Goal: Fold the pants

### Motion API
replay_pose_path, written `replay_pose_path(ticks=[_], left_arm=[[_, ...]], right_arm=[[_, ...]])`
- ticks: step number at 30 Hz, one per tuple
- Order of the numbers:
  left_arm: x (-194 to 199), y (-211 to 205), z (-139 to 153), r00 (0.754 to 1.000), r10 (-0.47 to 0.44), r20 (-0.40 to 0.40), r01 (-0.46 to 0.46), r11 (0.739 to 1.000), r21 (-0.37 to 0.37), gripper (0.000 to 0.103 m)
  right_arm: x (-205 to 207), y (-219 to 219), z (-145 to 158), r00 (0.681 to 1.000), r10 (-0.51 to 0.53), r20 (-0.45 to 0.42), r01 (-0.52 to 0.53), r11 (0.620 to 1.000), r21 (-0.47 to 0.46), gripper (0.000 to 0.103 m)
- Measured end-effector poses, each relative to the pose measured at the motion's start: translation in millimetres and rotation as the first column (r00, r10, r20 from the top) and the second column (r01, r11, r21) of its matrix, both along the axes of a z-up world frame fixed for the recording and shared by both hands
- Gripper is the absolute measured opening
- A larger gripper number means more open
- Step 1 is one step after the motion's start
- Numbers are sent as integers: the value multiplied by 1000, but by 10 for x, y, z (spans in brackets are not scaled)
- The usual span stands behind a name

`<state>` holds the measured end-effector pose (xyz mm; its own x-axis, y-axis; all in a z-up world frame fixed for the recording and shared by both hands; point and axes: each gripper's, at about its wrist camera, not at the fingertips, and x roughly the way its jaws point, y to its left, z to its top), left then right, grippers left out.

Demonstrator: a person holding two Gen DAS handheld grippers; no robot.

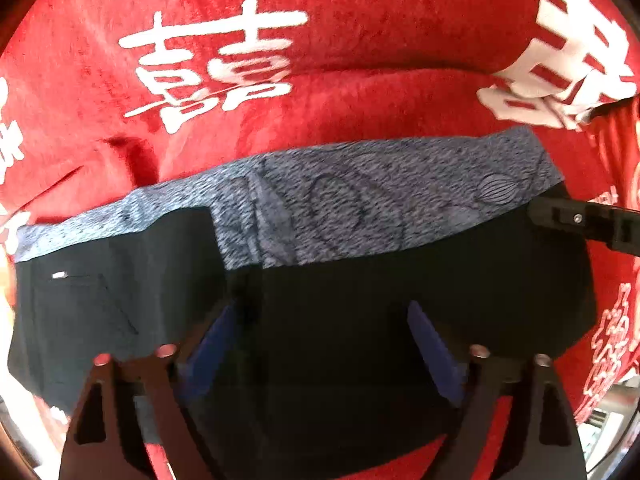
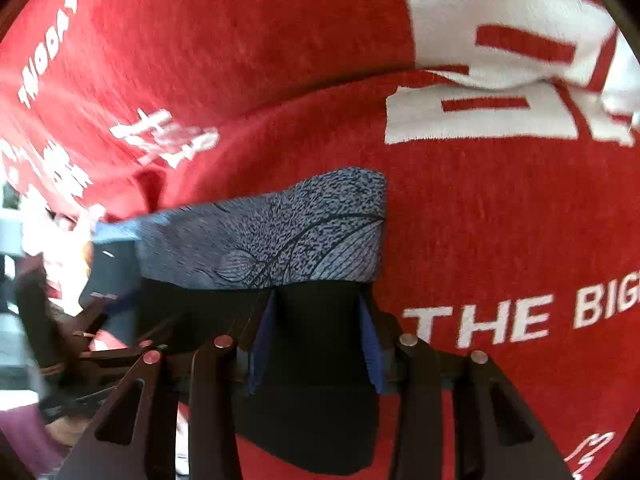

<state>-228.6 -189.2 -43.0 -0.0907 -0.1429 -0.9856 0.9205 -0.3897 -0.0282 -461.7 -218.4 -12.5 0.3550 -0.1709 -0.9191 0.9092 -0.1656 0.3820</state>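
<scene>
The pants point(image 1: 320, 288) are black with a grey-blue patterned waistband point(image 1: 312, 208) and lie folded across a red blanket. My left gripper point(image 1: 320, 320) is open, its blue-padded fingers point(image 1: 430, 344) spread over the black cloth near the fold's middle. My right gripper point(image 2: 318, 312) is open too, its blue pads point(image 2: 370, 344) on either side of the black cloth at the right end of the pants point(image 2: 320, 360), just below the waistband point(image 2: 288, 236). The right gripper's black tip point(image 1: 576, 220) shows at the right edge in the left wrist view.
The red blanket point(image 1: 360, 40) with white Chinese characters and English lettering point(image 2: 500, 316) covers the whole surface, creased behind the pants. Its edge and a pale floor show at the far left in the right wrist view point(image 2: 12, 340).
</scene>
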Motion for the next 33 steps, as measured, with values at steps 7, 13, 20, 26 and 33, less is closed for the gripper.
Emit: replay_pose_path(ticks=[7,13,20,26,33], left_arm=[[287,66,133,995,98,20,-99,995,30,91],[567,189,178,982,181,47,-183,982,47,91],[721,309,298,962,264,67,-267,963,36,92],[1051,470,303,937,341,77,-345,938,31,92],[1358,512,148,937,343,65,-347,936,62,91]], right_arm=[[163,150,120,998,15,-69,-13,1000,25,74],[100,576,230,996,-7,-94,12,999,51,79],[256,740,487,992,19,-128,-17,1000,14,79],[710,599,747,983,161,-93,-171,979,-115,79],[1634,480,490,895,430,-121,-445,881,-161,79]])
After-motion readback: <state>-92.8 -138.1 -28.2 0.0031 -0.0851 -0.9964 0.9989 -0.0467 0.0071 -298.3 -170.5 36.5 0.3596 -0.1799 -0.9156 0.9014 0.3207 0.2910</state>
